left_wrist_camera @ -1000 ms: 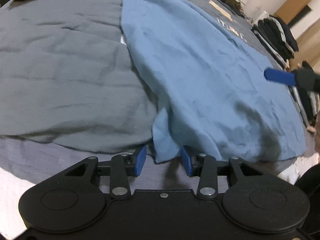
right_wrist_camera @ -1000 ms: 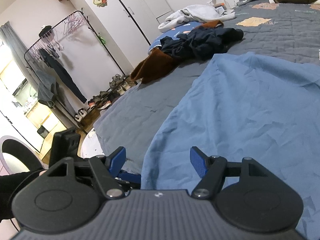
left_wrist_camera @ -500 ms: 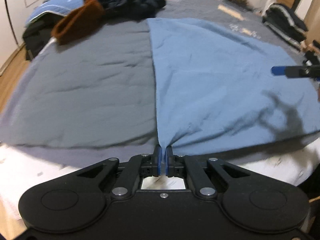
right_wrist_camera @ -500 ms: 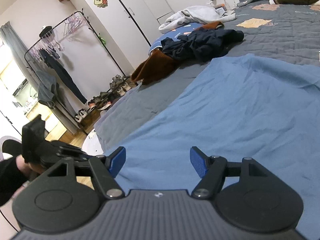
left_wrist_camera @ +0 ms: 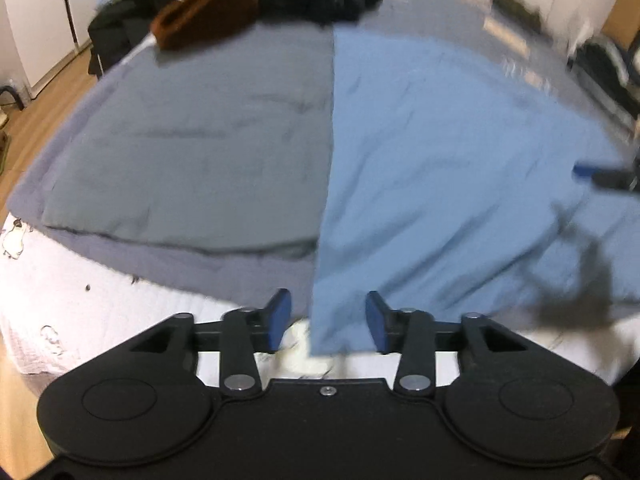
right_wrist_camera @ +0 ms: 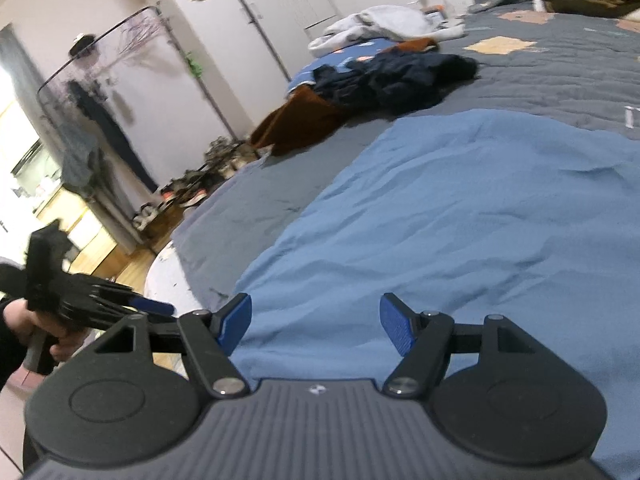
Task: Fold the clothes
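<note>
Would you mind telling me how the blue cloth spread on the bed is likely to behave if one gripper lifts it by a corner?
The blue cloth would probably go limp and drape, since it lies creased over the bed. It looks thin, so likely light. Its corner hangs loosely between the open left gripper's fingers and might slip from a shallow pinch.

Matt, creased blue cloth garment (left_wrist_camera: 440, 168)

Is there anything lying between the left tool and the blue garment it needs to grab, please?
Nothing visible does. The left tool is open, and the near corner of the blue garment hangs right between its fingers, over the edge of the bed. The brown garment lies far beyond.
</note>
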The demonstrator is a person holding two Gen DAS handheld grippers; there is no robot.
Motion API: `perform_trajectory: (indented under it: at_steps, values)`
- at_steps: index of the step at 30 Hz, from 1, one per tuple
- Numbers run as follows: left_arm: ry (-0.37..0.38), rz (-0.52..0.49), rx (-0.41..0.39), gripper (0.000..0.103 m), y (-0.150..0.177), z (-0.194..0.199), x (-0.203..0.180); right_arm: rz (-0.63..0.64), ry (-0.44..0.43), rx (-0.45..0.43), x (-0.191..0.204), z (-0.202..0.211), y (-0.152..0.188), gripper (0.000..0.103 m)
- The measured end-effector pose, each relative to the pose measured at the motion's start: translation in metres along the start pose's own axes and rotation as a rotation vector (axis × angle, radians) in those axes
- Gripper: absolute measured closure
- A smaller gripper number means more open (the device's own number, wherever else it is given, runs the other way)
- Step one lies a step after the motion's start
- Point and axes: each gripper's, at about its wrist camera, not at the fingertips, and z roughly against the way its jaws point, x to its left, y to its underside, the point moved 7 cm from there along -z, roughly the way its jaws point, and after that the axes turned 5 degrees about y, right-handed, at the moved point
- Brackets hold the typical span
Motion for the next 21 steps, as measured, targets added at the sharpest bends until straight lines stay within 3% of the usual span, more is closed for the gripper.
perform_trajectory:
  at_steps: [7,9,12,15,21]
  values:
    - [0.095,0.027,-0.144,0.055,-0.013,0.003,-0.054,-0.133,0.165,-0.083,-0.049,0.057,0.017,0.033]
    - [0.111,0.009,-0.157,0.046,-0.013,-0.006,-0.077,-0.144,0.218,-0.105,-0.060,0.073,0.026,0.033]
    - [0.142,-0.027,-0.168,0.045,-0.010,-0.020,-0.112,-0.187,0.257,-0.126,-0.074,0.091,0.046,0.033]
    - [0.173,-0.004,-0.193,0.036,-0.006,-0.033,-0.136,-0.228,0.301,-0.115,-0.091,0.100,0.070,0.033]
    - [0.212,0.057,-0.204,0.036,0.014,-0.060,-0.166,-0.291,0.388,-0.095,-0.115,0.124,0.116,0.033]
